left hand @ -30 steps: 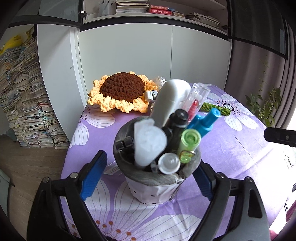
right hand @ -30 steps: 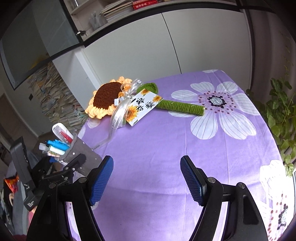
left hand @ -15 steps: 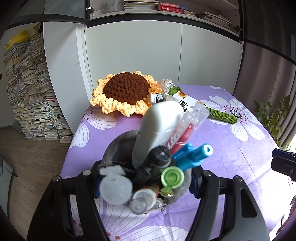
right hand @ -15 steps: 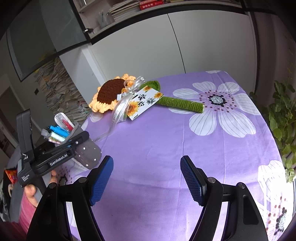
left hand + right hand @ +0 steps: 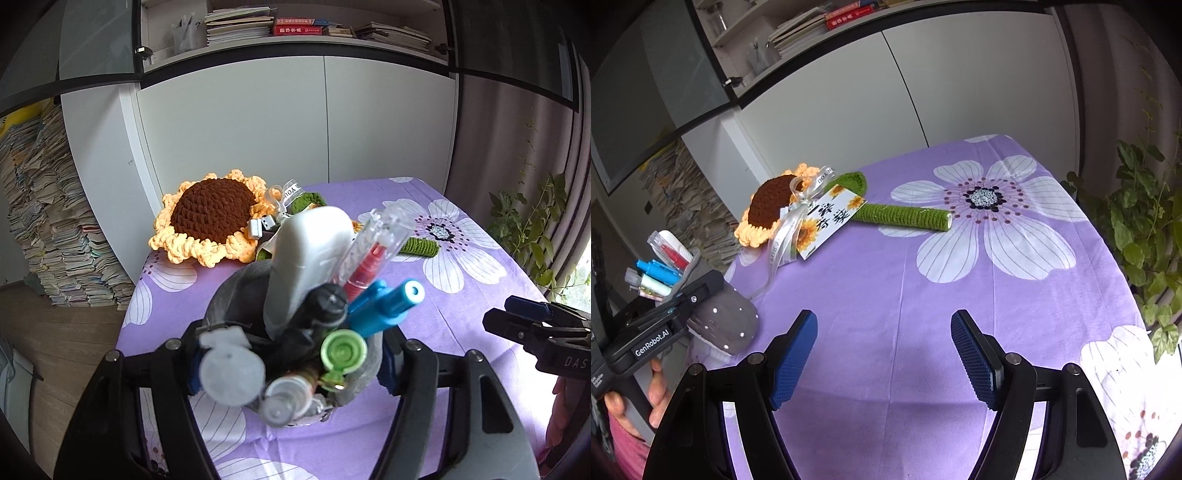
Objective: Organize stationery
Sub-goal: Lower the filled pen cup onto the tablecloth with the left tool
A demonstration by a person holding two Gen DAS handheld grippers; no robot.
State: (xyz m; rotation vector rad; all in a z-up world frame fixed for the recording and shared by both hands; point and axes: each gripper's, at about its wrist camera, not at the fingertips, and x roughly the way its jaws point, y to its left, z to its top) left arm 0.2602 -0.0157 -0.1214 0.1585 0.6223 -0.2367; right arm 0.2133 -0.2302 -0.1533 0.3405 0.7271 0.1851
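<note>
A grey, white-dotted fabric pen holder (image 5: 236, 291) (image 5: 727, 317) is full of stationery: a white bottle (image 5: 310, 251), blue markers (image 5: 384, 306), a green-capped pen (image 5: 343, 349) and a clear tube with a red insert (image 5: 373, 243). My left gripper (image 5: 291, 369) (image 5: 683, 302) is shut on its sides, and the holder leans over the table's left edge. My right gripper (image 5: 884, 350) (image 5: 517, 321) is open above the bare purple cloth, nothing between its blue pads (image 5: 796, 354).
A crocheted sunflower (image 5: 768, 203) (image 5: 210, 218) with a green stem (image 5: 905, 216), ribbon and printed tag (image 5: 831, 218) lies at the table's far left. White cupboards stand behind. Book stacks (image 5: 48, 229) rise at the left, a leafy plant (image 5: 1145, 221) at the right.
The left jaws went from wide around the pen holder to closed on it, and the holder rose and tipped toward the camera. The right gripper drifted a little and stayed open.
</note>
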